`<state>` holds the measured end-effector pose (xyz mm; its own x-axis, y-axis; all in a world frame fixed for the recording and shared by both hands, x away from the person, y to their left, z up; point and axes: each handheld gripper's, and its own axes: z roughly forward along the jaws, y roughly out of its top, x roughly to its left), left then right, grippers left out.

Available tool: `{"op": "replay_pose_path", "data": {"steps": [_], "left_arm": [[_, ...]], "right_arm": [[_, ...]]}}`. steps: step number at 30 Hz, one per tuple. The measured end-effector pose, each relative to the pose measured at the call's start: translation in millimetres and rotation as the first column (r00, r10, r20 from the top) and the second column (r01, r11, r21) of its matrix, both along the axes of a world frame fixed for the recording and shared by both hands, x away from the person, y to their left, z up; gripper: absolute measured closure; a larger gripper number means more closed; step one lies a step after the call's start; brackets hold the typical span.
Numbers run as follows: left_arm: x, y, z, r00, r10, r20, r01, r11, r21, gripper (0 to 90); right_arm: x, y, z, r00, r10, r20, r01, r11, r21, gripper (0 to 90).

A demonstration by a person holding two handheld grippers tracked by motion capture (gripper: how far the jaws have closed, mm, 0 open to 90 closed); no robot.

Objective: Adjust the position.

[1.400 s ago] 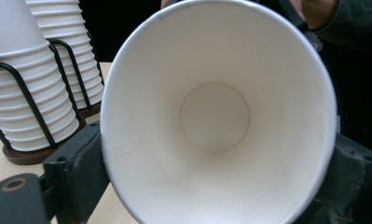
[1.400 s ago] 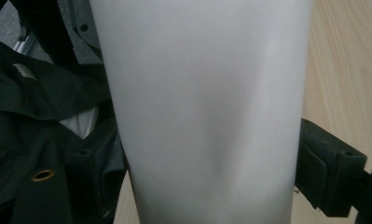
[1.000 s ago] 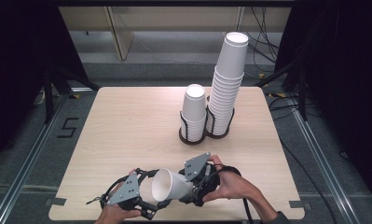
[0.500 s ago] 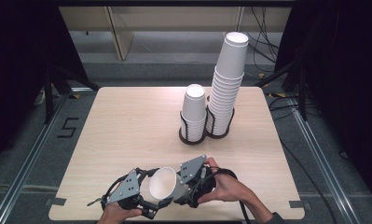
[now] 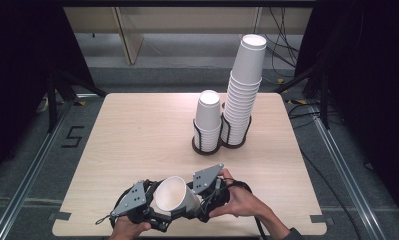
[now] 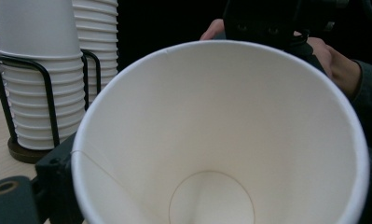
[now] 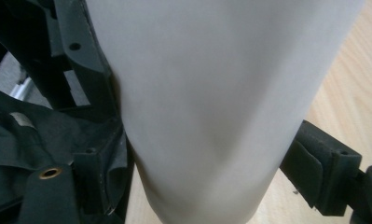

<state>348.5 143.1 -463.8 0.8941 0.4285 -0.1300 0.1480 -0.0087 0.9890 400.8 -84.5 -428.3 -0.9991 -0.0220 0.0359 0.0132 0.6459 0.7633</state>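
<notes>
Light wood table (image 5: 137, 140) takes up most of the high view, sitting on a grey floor with dark gear around it. Toward the far right side of it there's the tall stack of white paper cups (image 5: 244, 90) in a black wire holder, leaning a bit at the top, and right beside it, touching or nearly so, a shorter stack (image 5: 208, 120) in its own wire holder on a dark round base. The left gripper view catches both stacks too, off to the left behind the cup rim.

Down at the near edge is the action: a single white paper cup (image 5: 176, 199) lying on its side up off the table, mouth facing the left gripper, bottom end toward the right one. It's well apart from the two stacks.

Right gripper (image 5: 203, 202) has the cup's narrow end pinched between its jaws; in the right gripper view (image 7: 207, 154) you can see the black pads pressed against the cup wall on both sides, with the paper dented a little.

Left gripper (image 5: 152, 212) is at the cup's mouth. Its jaws have just been closing in a bit, with the cup's rim (image 6: 216, 46) at them. A black jaw sits right against the cup's outer wall, but honestly I can't tell whether it's actually gripping.
</notes>
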Motion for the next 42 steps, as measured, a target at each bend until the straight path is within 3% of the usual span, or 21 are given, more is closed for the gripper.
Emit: {"op": "replay_pose_path", "data": {"steps": [3, 10, 13, 19, 20, 23, 27, 29, 31, 34, 39, 42], "left_arm": [[-0.5, 0.9, 0.1, 0.9999, -0.003, 0.01, 0.003, 1.0, 0.007, 12.2], [0.0, 4.7, 3.2, 0.9995, 0.028, 0.014, -0.028, 0.9996, 0.008, 13.2], [0.6, 5.9, 4.1, 0.9996, 0.027, 0.005, -0.027, 0.9996, 0.0, 12.4], [-0.2, 2.4, 3.6, 0.9996, 0.029, -0.004, -0.029, 0.9994, -0.018, 10.2], [0.0, 2.5, 3.6, 0.9995, 0.031, -0.004, -0.031, 0.9993, -0.02, 10.2], [1.6, 5.1, 3.4, 0.9994, 0.027, -0.021, -0.028, 0.9993, -0.026, 10.9], [2.7, 8.0, 4.0, 0.9966, 0.082, -0.001, -0.082, 0.9966, 0.004, 12.9], [3.7, 10.8, 4.1, 0.9924, 0.123, 0.009, -0.123, 0.9922, 0.02, 13.2], [6.1, 15.0, 4.1, 0.9856, 0.169, 0.01, -0.169, 0.9849, 0.037, 13.4], [10.6, 21.8, 2.7, 0.9763, 0.216, 0.008, -0.217, 0.975, 0.049, 13.3], [16.7, 30.5, 0.5, 0.955, 0.295, 0.026, -0.296, 0.9509, 0.089, 13.2], [21.2, 33.6, -1.2, 0.9459, 0.324, 0.017, -0.325, 0.9439, 0.061, 13.0]], "right_arm": [[0.3, 1.5, -2.8, 0.9998, -0.004, -0.017, 0.005, 0.9999, 0.014, 21.9], [1.7, -0.9, -10.0, 0.9984, -0.044, -0.035, 0.044, 0.9988, -0.022, 20.4], [2.6, 0.0, -17.3, 0.9981, -0.041, -0.046, 0.04, 0.9988, -0.029, 26.0], [2.2, 5.5, -22.7, 0.9981, -0.007, -0.061, 0.007, 0.9999, 0.008, 26.4], [1.8, 5.0, -23.0, 0.996, -0.011, -0.089, 0.012, 0.9999, 0.008, 26.4], [2.6, 4.1, -23.7, 0.994, -0.015, -0.109, 0.017, 0.9997, 0.019, 26.3], [4.9, 3.1, -26.1, 0.9914, -0.043, -0.123, 0.044, 0.999, 0.005, 21.5], [6.6, 0.5, -27.3, 0.99, -0.066, -0.125, 0.065, 0.9978, -0.007, 20.2], [10.0, -4.7, -26.3, 0.9892, -0.11, -0.097, 0.108, 0.9939, -0.024, 20.3], [12.0, -8.5, -25.0, 0.9876, -0.128, -0.09, 0.127, 0.9917, -0.023, 20.6], [16.5, -21.3, -23.9, 0.9793, -0.191, -0.067, 0.189, 0.9814, -0.03, 21.6], [17.9, -26.4, -25.2, 0.9759, -0.209, -0.064, 0.208, 0.9779, -0.025, 21.6]]}}
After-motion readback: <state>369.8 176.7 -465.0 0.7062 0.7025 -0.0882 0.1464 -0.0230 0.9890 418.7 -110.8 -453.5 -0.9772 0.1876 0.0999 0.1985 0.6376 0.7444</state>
